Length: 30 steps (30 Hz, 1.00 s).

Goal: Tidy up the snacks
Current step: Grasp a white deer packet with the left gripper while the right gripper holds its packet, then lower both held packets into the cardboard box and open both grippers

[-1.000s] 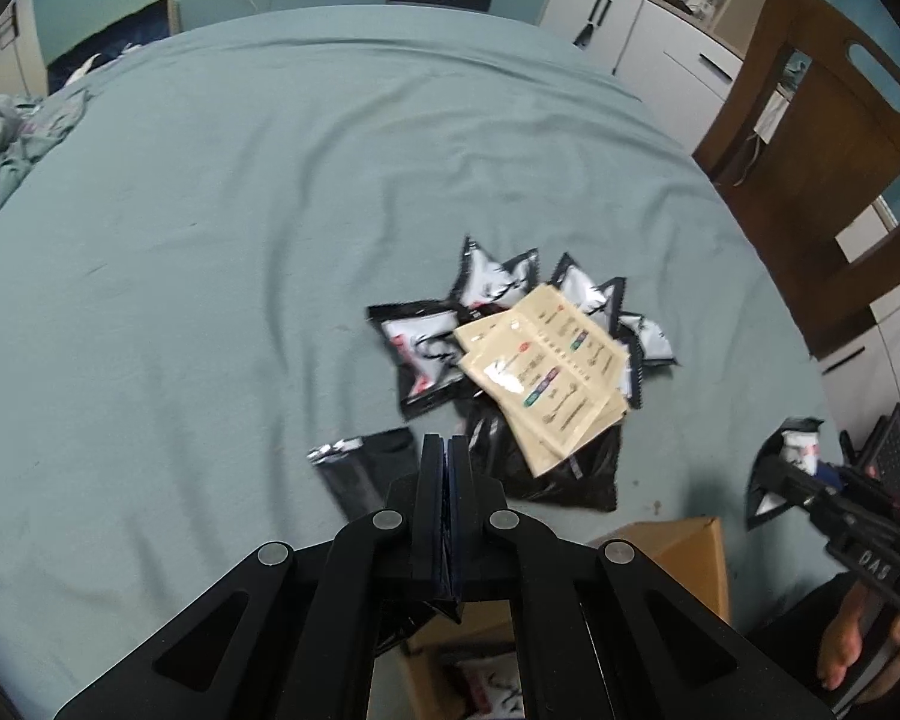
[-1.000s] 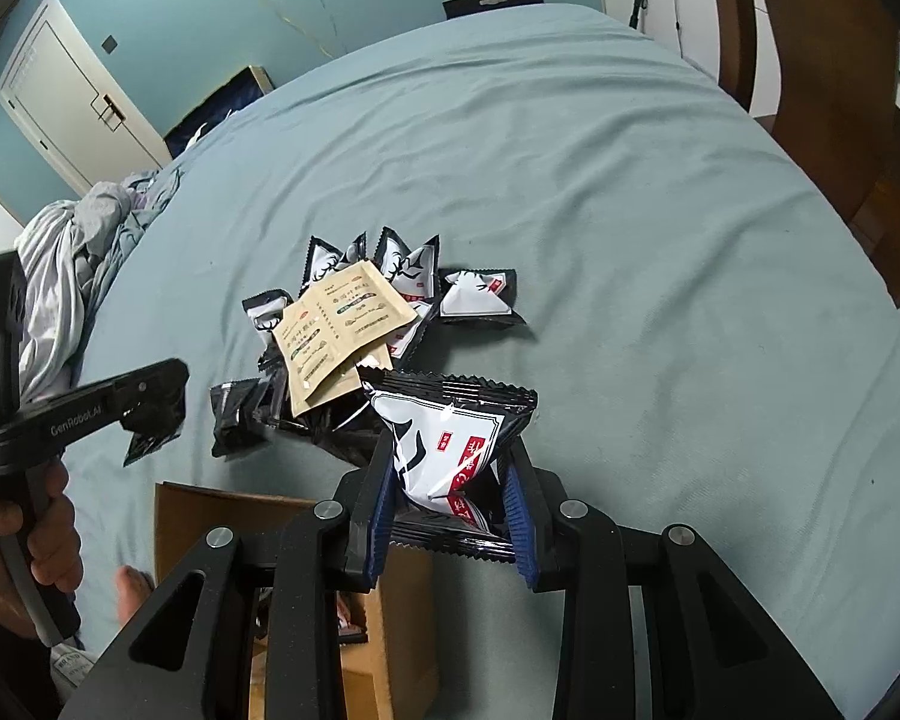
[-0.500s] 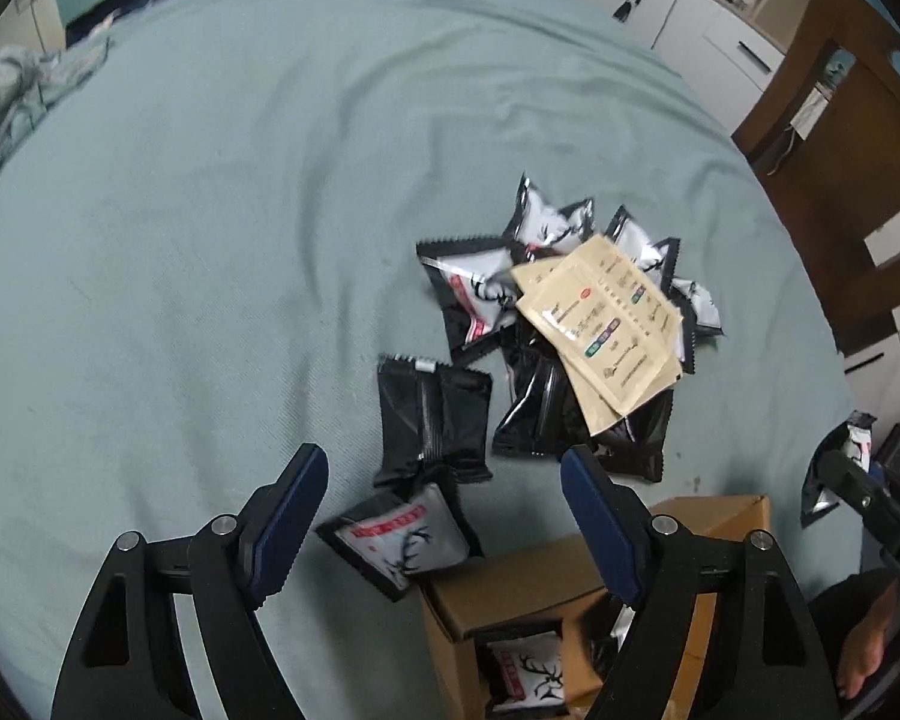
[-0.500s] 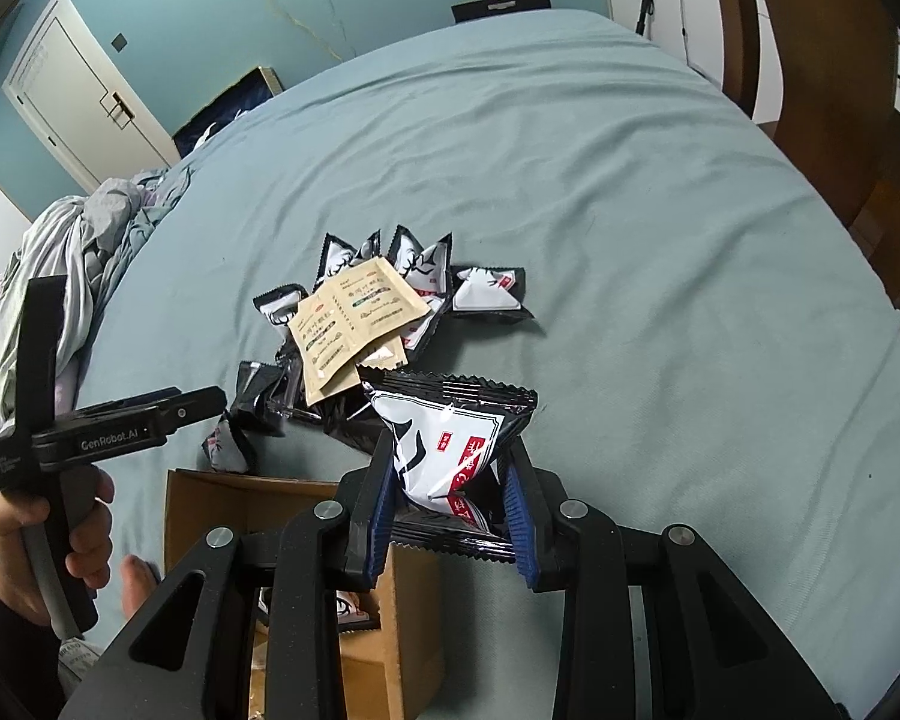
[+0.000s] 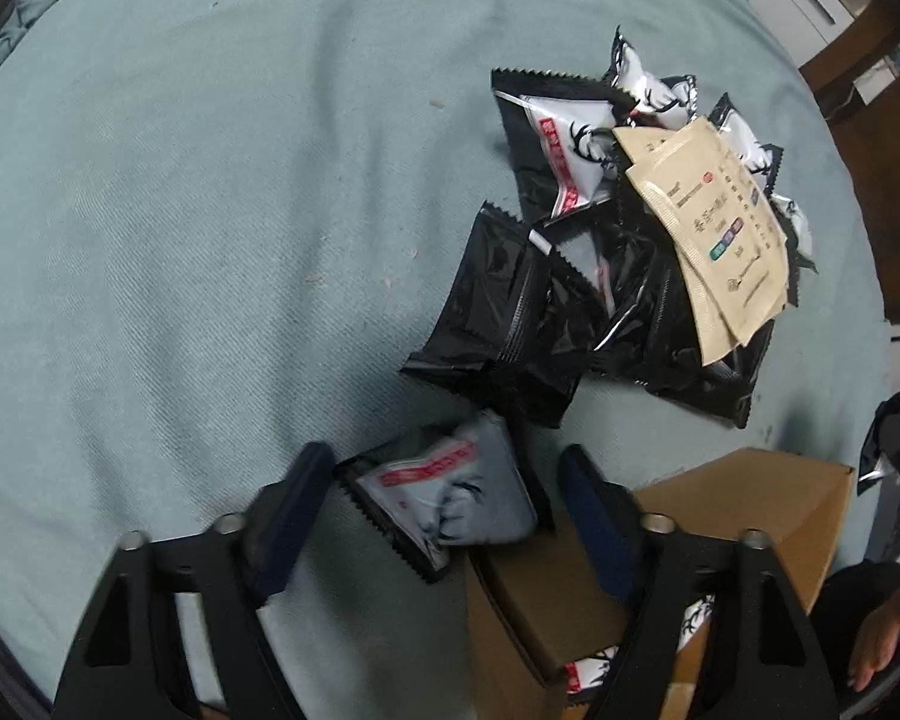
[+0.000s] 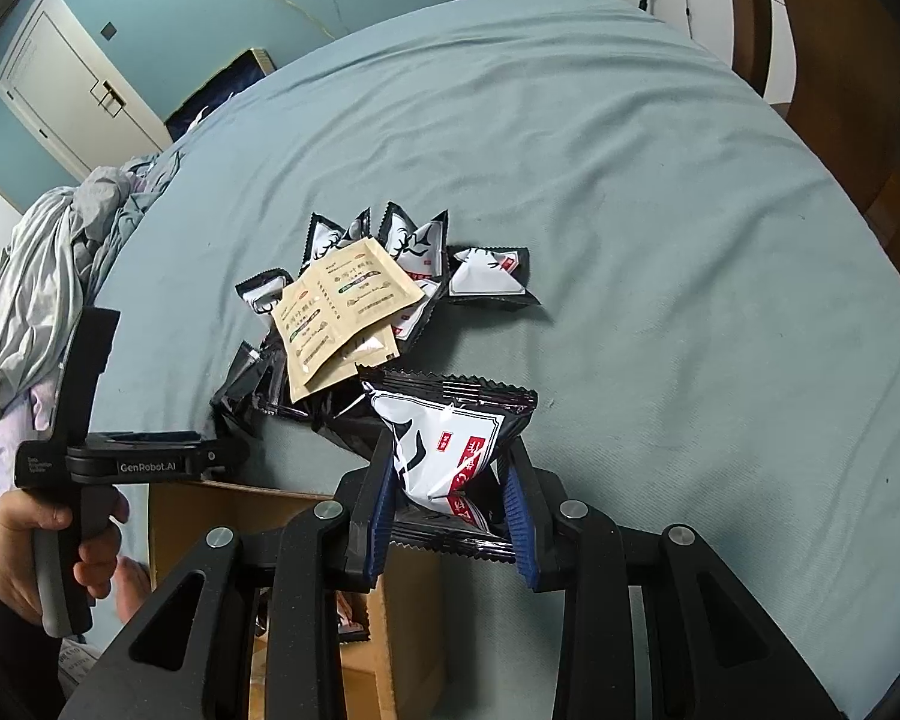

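Observation:
A pile of black-and-white snack packets (image 5: 576,276) with tan sachets (image 5: 714,222) on top lies on the blue-green bed sheet; the pile also shows in the right wrist view (image 6: 390,276). My left gripper (image 5: 444,498) is open, its fingers on either side of a loose black-and-white packet (image 5: 450,492) lying at the bed's edge. My right gripper (image 6: 450,510) is shut on a black-and-white snack packet (image 6: 450,444), held above the bed edge. An open cardboard box (image 5: 660,564) with packets inside stands below the edge.
The left gripper tool (image 6: 120,456) and the hand on it show at the left of the right wrist view, over the box (image 6: 258,534). Crumpled grey bedding (image 6: 36,276) lies far left. A wooden chair (image 6: 840,60) stands at the right of the bed.
My left gripper opened from shut and let a packet drop near the bed's edge, then moved down so its fingers flank that packet. My right gripper kept its packet and barely moved.

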Each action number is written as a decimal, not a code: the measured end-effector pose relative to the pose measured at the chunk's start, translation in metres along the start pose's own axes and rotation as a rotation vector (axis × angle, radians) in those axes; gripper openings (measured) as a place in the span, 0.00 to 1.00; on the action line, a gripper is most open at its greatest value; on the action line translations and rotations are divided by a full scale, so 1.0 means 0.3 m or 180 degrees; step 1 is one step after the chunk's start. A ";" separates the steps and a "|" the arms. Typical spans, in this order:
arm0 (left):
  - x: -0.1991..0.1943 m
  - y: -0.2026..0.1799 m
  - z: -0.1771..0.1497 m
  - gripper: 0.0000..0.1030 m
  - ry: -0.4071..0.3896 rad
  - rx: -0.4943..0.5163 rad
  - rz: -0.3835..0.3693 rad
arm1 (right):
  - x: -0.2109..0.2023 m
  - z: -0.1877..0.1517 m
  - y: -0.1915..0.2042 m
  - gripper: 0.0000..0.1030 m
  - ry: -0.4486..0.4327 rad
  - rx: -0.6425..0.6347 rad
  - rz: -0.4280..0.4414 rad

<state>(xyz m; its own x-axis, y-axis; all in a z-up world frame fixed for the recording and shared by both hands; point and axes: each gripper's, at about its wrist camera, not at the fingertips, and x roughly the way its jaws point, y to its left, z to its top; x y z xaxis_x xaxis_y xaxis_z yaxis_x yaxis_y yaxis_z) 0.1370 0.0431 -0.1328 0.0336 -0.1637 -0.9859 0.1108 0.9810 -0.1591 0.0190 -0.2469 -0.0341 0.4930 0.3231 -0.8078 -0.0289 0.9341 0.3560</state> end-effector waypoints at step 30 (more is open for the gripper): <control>-0.486 -0.103 -0.264 0.30 -0.1711 0.0409 -0.0498 | -0.080 -0.052 0.032 0.30 -0.0251 -0.0180 -0.0002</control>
<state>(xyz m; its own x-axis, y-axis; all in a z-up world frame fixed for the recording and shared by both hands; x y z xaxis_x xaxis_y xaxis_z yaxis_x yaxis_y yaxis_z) 0.0500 0.0450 0.0118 0.5037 -0.3686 -0.7813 0.2737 0.9259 -0.2604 -0.0067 -0.2432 -0.0184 0.5600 0.3117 -0.7677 -0.0766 0.9420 0.3266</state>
